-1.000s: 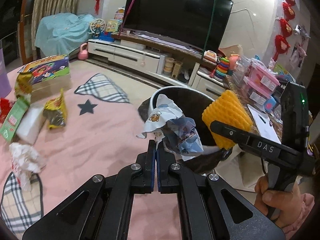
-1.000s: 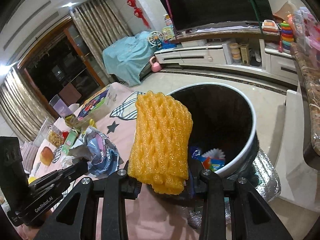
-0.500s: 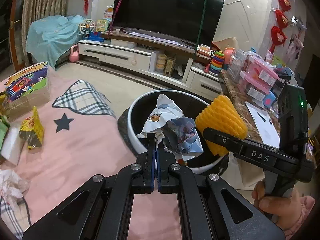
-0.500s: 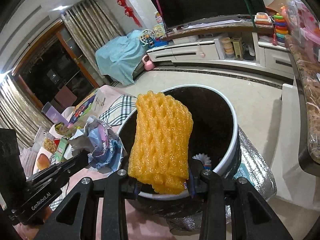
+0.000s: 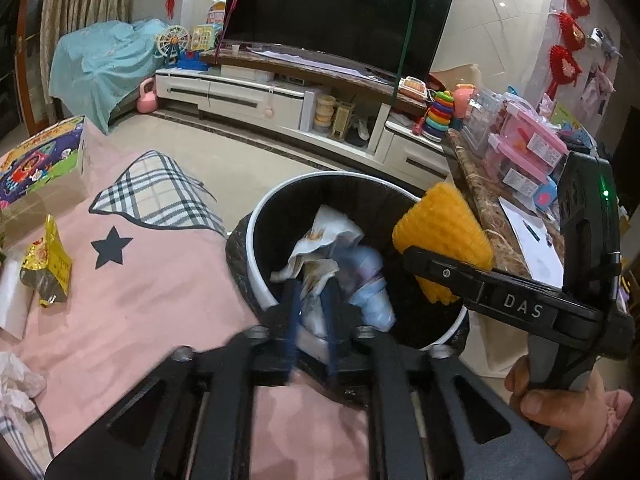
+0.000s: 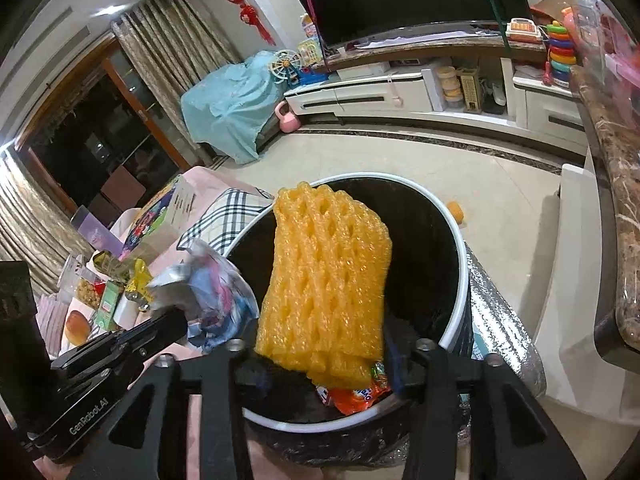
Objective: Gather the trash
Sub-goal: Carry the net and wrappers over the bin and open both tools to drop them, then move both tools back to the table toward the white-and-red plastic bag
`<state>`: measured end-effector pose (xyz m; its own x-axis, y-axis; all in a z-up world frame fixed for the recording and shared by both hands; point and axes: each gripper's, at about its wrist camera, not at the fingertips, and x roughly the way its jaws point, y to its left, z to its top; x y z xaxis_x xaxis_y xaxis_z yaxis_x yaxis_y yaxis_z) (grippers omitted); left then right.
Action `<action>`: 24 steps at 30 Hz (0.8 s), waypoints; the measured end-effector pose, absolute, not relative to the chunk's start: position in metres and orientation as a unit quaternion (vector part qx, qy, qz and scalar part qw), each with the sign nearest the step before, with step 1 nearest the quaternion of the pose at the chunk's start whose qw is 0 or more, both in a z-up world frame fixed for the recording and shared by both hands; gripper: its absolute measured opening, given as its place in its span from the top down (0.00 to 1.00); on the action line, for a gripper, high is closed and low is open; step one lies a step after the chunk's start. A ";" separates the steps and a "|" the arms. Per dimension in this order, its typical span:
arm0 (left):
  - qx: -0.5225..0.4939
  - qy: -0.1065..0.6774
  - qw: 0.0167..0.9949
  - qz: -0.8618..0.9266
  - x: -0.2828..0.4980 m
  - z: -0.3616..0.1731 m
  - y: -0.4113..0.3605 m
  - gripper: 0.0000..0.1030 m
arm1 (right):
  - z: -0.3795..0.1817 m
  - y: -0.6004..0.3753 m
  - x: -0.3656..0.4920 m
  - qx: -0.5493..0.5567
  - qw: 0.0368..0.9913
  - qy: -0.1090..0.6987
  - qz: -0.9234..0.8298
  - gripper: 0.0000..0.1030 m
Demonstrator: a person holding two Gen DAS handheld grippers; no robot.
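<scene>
Over on the pink rug (image 5: 132,304): a crinkled yellow foil snack packet (image 5: 46,270) and a crumpled white tissue (image 5: 18,386) lie uncollected; light and floppy by the look, best pinched at a raised fold.
Left tool (image 5: 310,312): fingers blurred and parted, with the crumpled white-and-blue paper wrapper (image 5: 338,258) between them over the bin mouth; whether it is gripped or loose I cannot tell.
Round white-rimmed bin with black liner (image 6: 456,280): beside the rug, an orange packet (image 6: 358,394) already inside.
Right tool (image 6: 326,364): fingers apart either side of the orange foam fruit net (image 6: 324,284), poised over the bin; soft, springy, near weightless, probably falls slowly.
</scene>
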<state>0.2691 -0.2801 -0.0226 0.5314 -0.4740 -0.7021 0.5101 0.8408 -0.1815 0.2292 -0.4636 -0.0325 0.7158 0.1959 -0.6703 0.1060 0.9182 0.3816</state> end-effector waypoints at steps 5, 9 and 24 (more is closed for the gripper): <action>0.018 0.386 0.880 -0.277 0.265 -0.020 -0.275 0.59 | -0.029 -0.467 0.228 0.203 0.906 0.371 0.018 0.29; 0.012 0.381 0.884 -0.270 0.257 -0.019 -0.261 0.53 | -0.023 -0.466 0.224 0.206 0.909 0.361 0.020 0.29; -0.036 0.389 0.899 -0.198 0.216 -0.039 -0.163 0.47 | -0.016 -0.411 0.203 0.197 0.915 0.345 0.064 0.19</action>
<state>0.2163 -0.1629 -0.0387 0.6186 -0.3837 -0.6857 0.3270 0.9192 -0.2194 0.2032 -0.4113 -0.0162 0.7536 0.2543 -0.6062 0.0182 0.9137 0.4059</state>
